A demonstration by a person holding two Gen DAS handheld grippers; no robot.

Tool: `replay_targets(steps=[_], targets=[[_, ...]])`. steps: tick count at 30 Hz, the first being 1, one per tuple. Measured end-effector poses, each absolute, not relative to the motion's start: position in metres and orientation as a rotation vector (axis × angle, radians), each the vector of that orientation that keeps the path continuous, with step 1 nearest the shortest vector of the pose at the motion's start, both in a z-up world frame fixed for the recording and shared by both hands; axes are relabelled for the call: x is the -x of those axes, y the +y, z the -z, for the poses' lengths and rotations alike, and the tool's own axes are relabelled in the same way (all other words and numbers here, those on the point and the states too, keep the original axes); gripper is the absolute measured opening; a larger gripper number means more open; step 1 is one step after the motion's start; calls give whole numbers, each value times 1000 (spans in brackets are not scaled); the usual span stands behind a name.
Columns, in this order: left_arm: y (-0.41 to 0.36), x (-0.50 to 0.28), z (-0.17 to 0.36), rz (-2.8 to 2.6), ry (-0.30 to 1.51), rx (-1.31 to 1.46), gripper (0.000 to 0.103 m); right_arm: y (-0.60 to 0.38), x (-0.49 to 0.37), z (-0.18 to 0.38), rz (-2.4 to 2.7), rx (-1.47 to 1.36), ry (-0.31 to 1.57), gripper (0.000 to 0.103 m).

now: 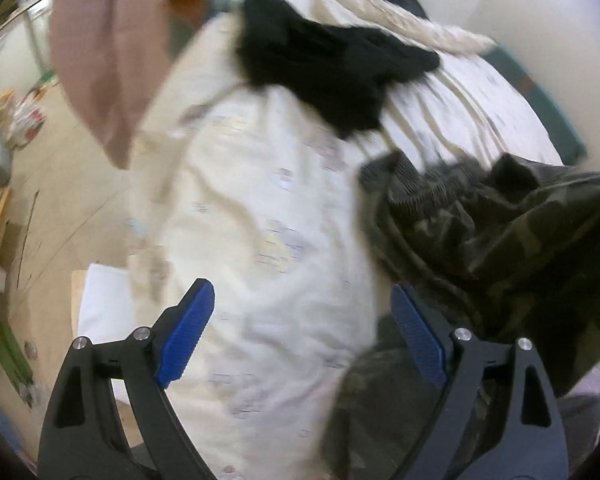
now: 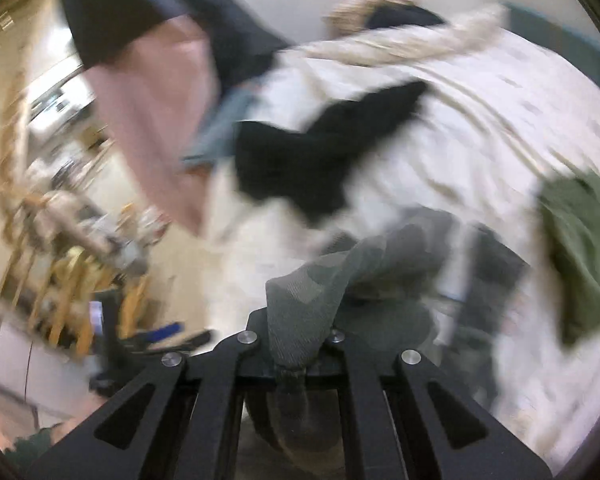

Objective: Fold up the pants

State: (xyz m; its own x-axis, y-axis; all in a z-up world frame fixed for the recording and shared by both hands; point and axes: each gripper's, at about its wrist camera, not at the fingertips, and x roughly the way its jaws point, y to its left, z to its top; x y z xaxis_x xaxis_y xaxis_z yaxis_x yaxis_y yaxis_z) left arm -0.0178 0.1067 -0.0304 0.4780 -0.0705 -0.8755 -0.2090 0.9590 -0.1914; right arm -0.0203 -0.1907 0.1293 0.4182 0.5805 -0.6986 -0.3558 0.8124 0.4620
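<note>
Two tools were in play, and only one had anything in it. The right tool [image 2: 300, 344] was pinched down tight on a bunched corner of the camo pants [image 2: 312, 300], grey-green fabric poking up between its closed jaws, and the fold hung off it above the bed [image 2: 500, 120]. The left tool [image 1: 300, 332] was spread wide with nothing between its blue pads [image 1: 188, 332], hovering over the pale bedsheet with the pants just off to its right side.

Relative to the bed: most of the pants [image 1: 500, 232] sat crumpled on the near right part of it, waistband ribbing showing. A black garment [image 1: 332, 68] lay further up the bed, toward the wall, well apart from the pants. A pink cloth [image 1: 96, 60] hung off the bed's left side, and something olive green [image 2: 580, 248] sat at its right edge. Both views were blurry, so finer detail is a guess.

My read is this was the very start, the pick-up-and-shake-out step, nothing folded yet. Next move probably needed the free tool to grab a matching corner or the waistband so the pants could be stretched flat on the bed. One-corner lifts tend to leave the legs twisted, so worth watching.
</note>
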Motion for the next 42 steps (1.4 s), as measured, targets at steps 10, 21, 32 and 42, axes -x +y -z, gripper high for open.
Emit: replay_targets(steps=[10, 21, 32, 42], targets=[[174, 31, 28, -231, 1037, 386, 88, -16, 22, -62, -842, -180, 1157, 5], [199, 44, 50, -273, 1092, 464, 88, -14, 20, 124, -672, -268, 1548, 6], [170, 24, 47, -244, 1088, 463, 88, -44, 29, 43, -732, -202, 1369, 74], [83, 16, 49, -40, 1135, 332, 88, -180, 24, -20, -581, -189, 1128, 74]])
